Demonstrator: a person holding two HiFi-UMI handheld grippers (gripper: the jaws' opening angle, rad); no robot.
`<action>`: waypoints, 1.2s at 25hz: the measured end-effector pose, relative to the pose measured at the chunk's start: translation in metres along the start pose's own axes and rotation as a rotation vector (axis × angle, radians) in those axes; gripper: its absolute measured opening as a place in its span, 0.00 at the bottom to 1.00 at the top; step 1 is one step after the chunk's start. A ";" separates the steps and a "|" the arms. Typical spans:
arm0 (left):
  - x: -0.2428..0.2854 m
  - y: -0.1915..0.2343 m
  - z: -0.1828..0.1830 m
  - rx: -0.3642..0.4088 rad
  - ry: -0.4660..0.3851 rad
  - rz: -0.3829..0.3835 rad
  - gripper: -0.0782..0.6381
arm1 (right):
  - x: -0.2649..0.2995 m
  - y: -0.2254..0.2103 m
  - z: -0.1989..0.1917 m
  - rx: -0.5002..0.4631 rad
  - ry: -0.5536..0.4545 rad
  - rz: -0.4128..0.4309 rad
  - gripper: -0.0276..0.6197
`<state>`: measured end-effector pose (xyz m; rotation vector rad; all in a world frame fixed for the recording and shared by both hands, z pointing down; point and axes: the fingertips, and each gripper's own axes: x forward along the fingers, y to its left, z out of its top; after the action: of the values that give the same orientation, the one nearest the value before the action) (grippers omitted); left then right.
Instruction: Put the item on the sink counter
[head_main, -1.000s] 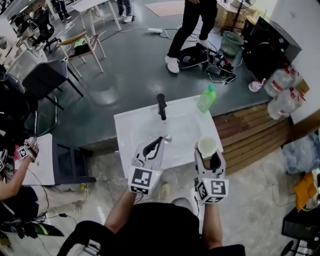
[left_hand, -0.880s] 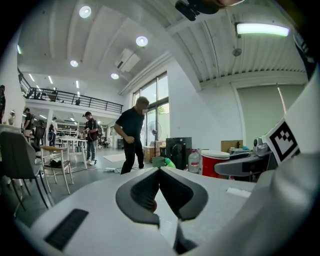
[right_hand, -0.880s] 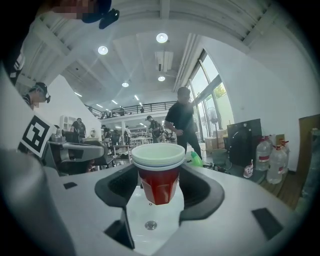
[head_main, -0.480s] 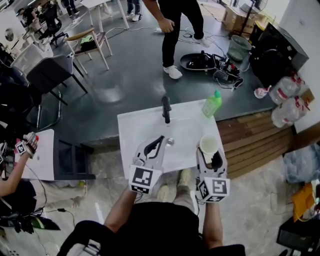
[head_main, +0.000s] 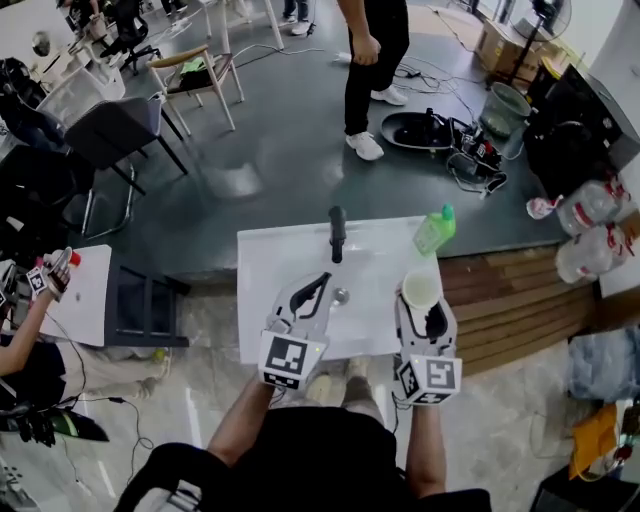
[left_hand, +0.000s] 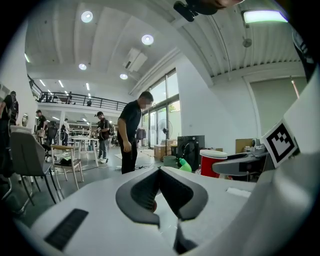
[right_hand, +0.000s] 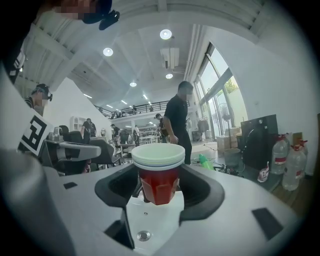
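A red cup with a white rim (right_hand: 159, 175) stands upright between the jaws of my right gripper (right_hand: 159, 189), which is shut on it. In the head view the cup (head_main: 419, 290) hangs over the right side of the white sink counter (head_main: 270, 300), in front of a green bottle (head_main: 434, 230). My left gripper (head_main: 320, 284) hovers over the basin near the drain (head_main: 341, 295), its jaws shut with nothing in them. In the left gripper view the black pads (left_hand: 145, 192) meet at their tips, and the red cup (left_hand: 212, 162) shows to the right.
A black faucet (head_main: 337, 232) rises at the back middle of the counter. A wooden platform (head_main: 520, 300) lies to the right, with water jugs (head_main: 590, 230) beyond it. A person in black (head_main: 375, 60) stands behind the sink. Chairs (head_main: 195, 75) and cables (head_main: 450, 140) fill the floor.
Both grippers have moved forward over the counter, bringing the cup closer to the green bottle. The person in black has stepped to the right. Both grips are unchanged.
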<state>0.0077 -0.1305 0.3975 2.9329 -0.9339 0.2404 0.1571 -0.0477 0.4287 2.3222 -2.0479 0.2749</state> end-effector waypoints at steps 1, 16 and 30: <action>0.005 0.001 -0.002 -0.009 0.012 0.008 0.11 | 0.006 -0.003 0.000 -0.002 0.005 0.010 0.44; 0.072 0.014 -0.034 -0.071 0.098 0.096 0.11 | 0.085 -0.037 -0.025 -0.008 0.079 0.131 0.44; 0.118 0.012 -0.065 -0.103 0.148 0.124 0.11 | 0.134 -0.062 -0.060 -0.016 0.148 0.177 0.44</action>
<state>0.0876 -0.2009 0.4808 2.7244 -1.0716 0.3963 0.2276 -0.1623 0.5141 2.0462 -2.1747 0.4205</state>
